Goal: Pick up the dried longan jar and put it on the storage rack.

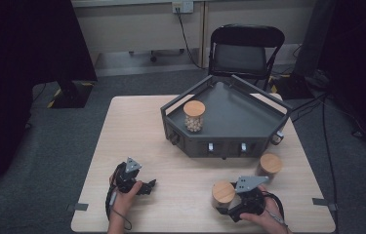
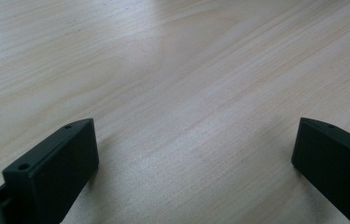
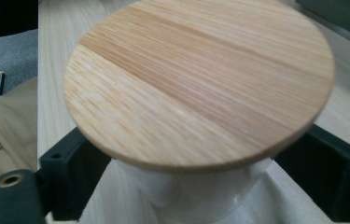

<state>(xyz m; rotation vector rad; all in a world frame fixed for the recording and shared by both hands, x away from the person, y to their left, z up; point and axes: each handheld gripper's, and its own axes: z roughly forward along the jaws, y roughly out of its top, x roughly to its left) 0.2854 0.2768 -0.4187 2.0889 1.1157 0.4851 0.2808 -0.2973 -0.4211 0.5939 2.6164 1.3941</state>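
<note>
Right tool [image 1: 227, 207]: you hold it at the near right part of the desk [image 1: 136, 141], its jaws standing on either side of a jar just under the lid. From the right gripper view they appear to sit against the glass, though the lid overhangs the contact, so a firm hold cannot be confirmed.
Jar at your right tool [image 1: 223, 195]: clear glass with a round bamboo lid [image 3: 196, 79], upright on the desk near its front edge. Pale rounded contents show through the glass in the right gripper view; what they are cannot be made out.
Left tool [image 1: 149, 186]: in your left hand at the near left part of the desk, low over the wood, well apart from the jars. Its jaws stand wide apart with only bare desk grain between them; it has hold of nothing.
Second jar [image 1: 270, 165]: same bamboo lid, upright on the desk to the right, just in front of the tray's right corner and near the first jar.
Third jar [image 1: 193, 116]: upright inside the tray at its left part, bamboo lid on, small pale balls filling its lower part.
Tray [image 1: 249, 126]: dark grey, angular, with raised rails, standing on the far right part of the desk.
Chair [image 1: 245, 48]: black folding chair on the floor beyond the desk, behind the tray.
</note>
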